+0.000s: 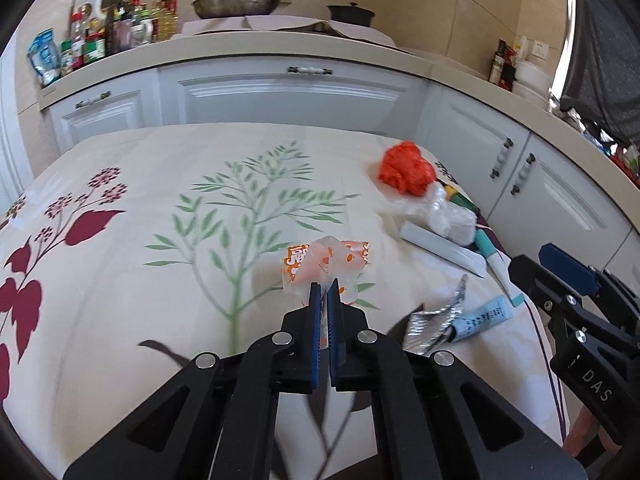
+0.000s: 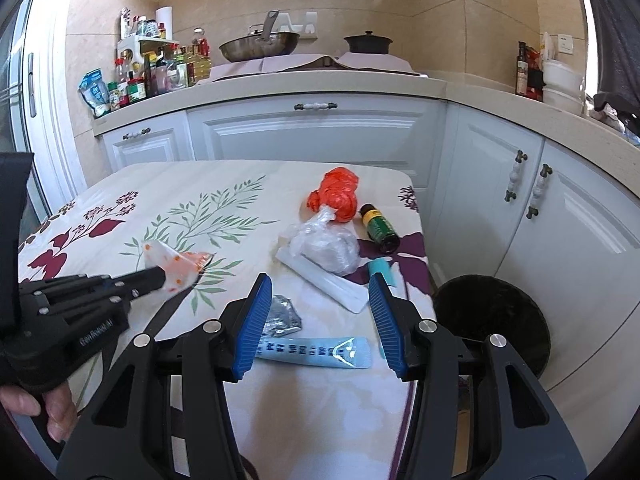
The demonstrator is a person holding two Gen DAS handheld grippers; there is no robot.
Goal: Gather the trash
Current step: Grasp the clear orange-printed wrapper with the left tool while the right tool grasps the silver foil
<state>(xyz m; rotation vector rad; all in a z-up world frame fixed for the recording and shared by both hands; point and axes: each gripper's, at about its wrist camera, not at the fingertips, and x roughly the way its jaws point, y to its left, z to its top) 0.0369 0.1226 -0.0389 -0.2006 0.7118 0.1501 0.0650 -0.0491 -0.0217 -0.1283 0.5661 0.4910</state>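
left gripper (image 1: 325,286) clamped on orange-and-clear wrapper (image 1: 326,264), held just above the floral tablecloth (image 1: 160,184). right gripper (image 2: 320,280) jaws apart, empty (blue tube (image 2: 316,352) lies below, between them). black bin (image 2: 492,320) beside table.

Counter: wok (image 2: 259,46) and black pot (image 2: 368,43) sit at the back.
Left corner: bottles (image 2: 160,70) crowd a small rack.
Right end: dark bottle (image 2: 521,69), white bowls (image 2: 563,84).
Below: white cabinets (image 2: 312,132).
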